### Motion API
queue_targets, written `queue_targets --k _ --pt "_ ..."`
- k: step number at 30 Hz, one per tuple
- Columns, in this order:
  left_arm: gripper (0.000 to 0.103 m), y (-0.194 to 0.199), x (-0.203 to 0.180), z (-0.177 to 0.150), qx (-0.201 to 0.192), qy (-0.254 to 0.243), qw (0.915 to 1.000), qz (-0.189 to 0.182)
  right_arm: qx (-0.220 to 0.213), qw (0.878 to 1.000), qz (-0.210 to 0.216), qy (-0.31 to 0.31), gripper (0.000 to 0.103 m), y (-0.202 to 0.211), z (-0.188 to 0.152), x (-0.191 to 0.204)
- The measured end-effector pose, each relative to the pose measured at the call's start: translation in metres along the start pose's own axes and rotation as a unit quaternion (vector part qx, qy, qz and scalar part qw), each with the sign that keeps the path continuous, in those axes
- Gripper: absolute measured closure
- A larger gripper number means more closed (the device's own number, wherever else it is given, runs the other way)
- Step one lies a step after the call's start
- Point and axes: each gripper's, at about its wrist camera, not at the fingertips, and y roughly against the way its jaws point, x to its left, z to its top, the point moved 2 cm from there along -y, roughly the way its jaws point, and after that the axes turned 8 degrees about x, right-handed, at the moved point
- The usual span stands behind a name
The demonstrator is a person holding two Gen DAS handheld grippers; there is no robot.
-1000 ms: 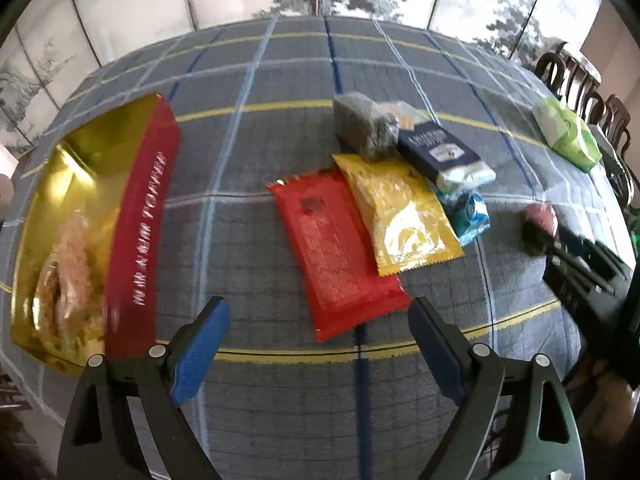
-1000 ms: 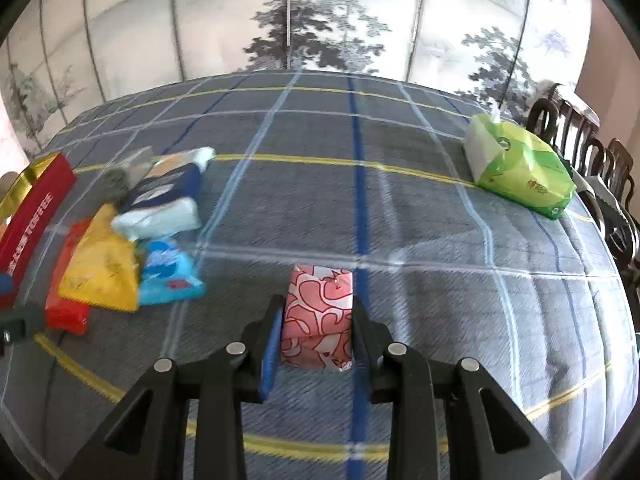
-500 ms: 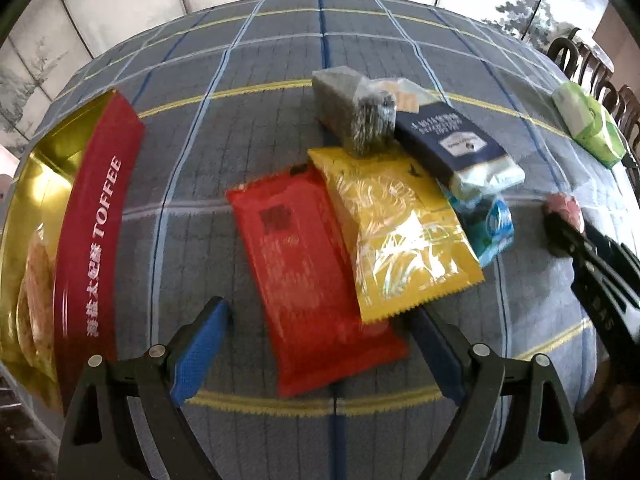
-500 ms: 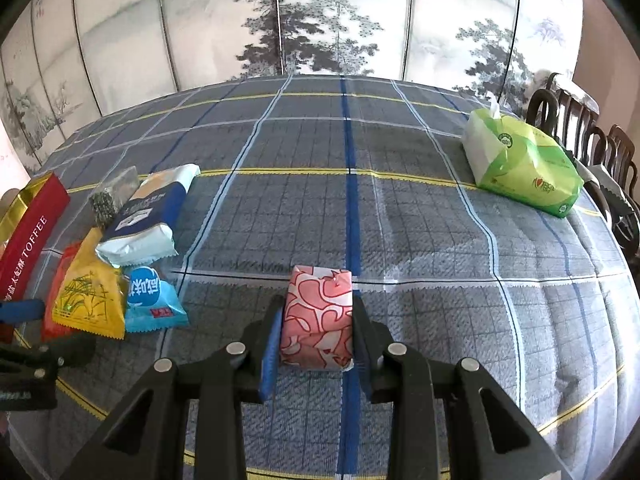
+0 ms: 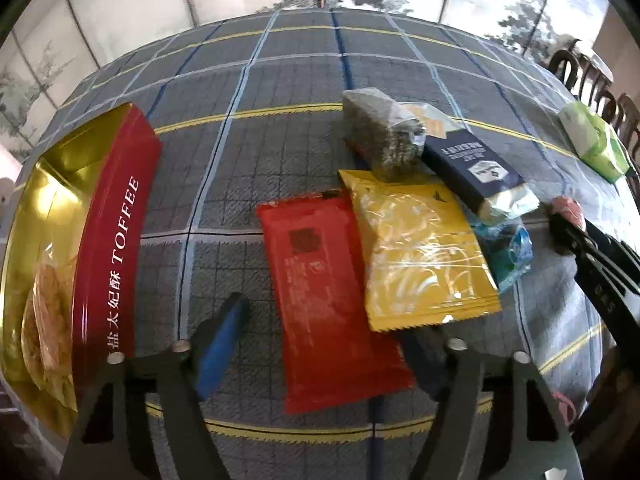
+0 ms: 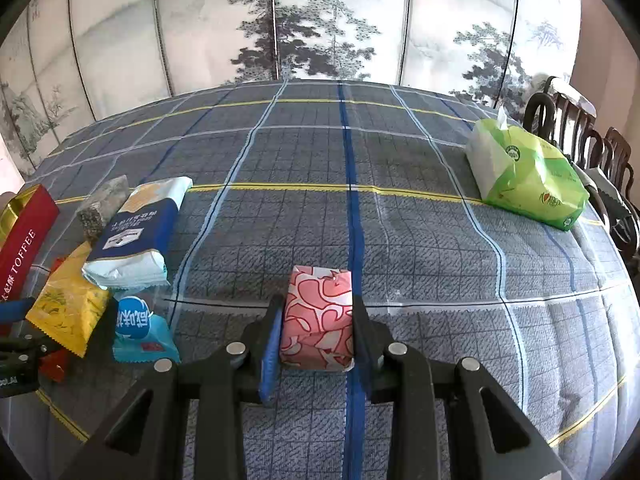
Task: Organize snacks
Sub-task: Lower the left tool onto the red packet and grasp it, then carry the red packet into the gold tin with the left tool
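Left fingers closing astride red packet — yellow packet overlaps; right gripper clamps pink packet

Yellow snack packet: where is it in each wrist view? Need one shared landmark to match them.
Left wrist: yellow snack packet lies right of centre, overlapping the red packet, just ahead of the left gripper, whose jaws are closing.
Right wrist: yellow snack packet sits at the far left edge, low in frame.
Shared landmark: the navy packet, touching its far end in both views.
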Motion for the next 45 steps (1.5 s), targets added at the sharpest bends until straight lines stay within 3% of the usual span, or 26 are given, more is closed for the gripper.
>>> queue_targets --k 2,8,27,45 --pt "0.053 0.002 -0.003 -0.001 -0.003 -0.009 0.9999 -0.003 0.0 1.0 0.0 0.0 0.071 0.0 -0.001 0.0" --pt "0.06 0.006 -0.001 -0.006 -0.006 -0.019 0.9998 -0.006 0.0 1.0 0.0 0.0 0.071 0.0 -0.001 0.0" --pt "0.061 0.019 0.012 -0.036 0.015 -0.032 0.9992 -0.018 0.0 1.0 -0.005 0.003 0.071 0.0 0.0 0.0" --pt "0.061 0.067 0.046 -0.044 -0.029 -0.015 0.9992 -0.024 -0.001 1.0 -0.018 0.012 0.071 0.0 0.0 0.002"
